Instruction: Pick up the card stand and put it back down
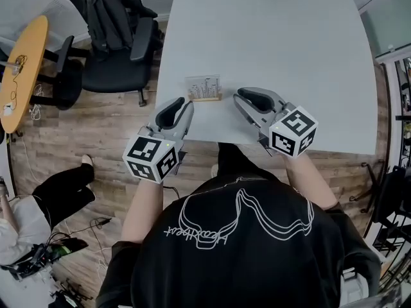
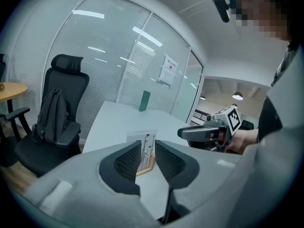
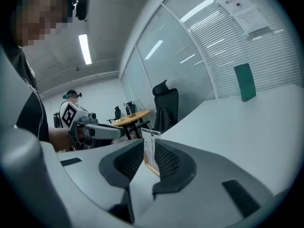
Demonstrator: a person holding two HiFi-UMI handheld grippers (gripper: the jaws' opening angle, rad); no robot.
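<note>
Between left gripper [image 1: 183, 103] and right gripper [image 1: 246, 95], card stand [image 1: 203, 88] untouched, jaws apart

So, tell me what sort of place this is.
Most likely an office, probably a meeting room. It has a large white table, a black office chair on wheels beside it, and glass partition walls with a notice stuck to one pane.
</note>
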